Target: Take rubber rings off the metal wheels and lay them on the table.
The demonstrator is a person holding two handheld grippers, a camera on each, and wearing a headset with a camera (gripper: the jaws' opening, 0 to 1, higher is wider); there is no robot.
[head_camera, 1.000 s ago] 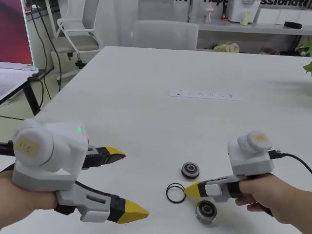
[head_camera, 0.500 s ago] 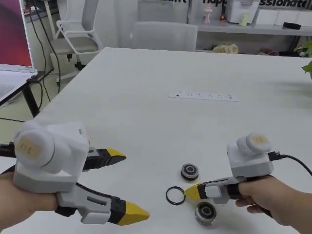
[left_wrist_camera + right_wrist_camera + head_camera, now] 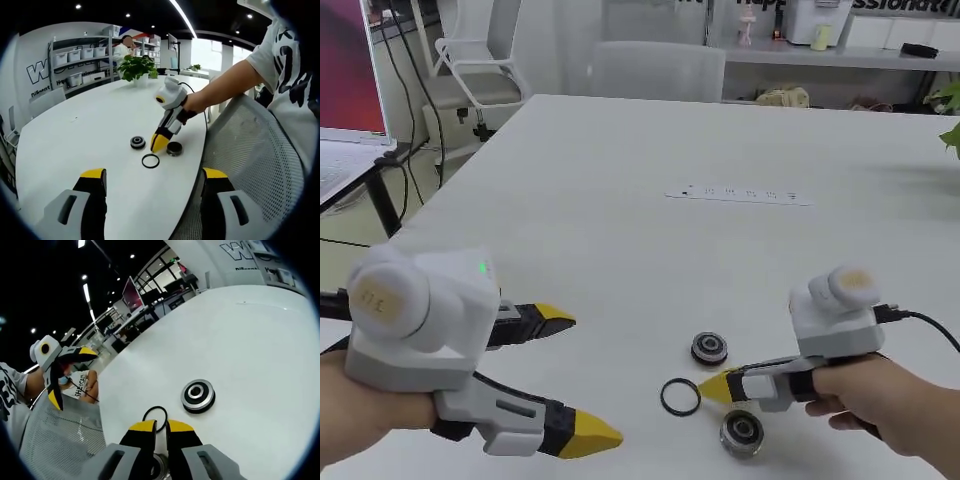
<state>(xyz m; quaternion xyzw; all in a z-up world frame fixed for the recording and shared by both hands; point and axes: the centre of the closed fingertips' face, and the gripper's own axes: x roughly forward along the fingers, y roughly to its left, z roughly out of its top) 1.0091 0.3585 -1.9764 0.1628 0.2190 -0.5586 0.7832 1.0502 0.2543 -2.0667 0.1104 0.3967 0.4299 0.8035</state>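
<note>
Head view, left gripper (image 3: 575, 378): lower left, jaws spread wide, holding nothing.
Head view, right gripper (image 3: 710, 388): yellow tip just beside the black rubber ring (image 3: 680, 397).
Head view, ring: flat on the white table (image 3: 620, 200), near the far wheel (image 3: 709, 348) and the near wheel (image 3: 742, 434).
Left gripper view: own jaws wide apart; ring loose on the table ahead.
Right gripper view: jaws nearly together, clamping nothing; ring just past the tips.

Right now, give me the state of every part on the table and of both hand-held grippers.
Ring: off its wheel, lying flat on the table.
Left hand-held gripper: open, empty.
Right hand-held gripper: shut, empty, tip beside the ring.
Far wheel: lying flat, apart from the ring.
Near wheel: lying flat, partly under the right hand-held gripper.
</note>
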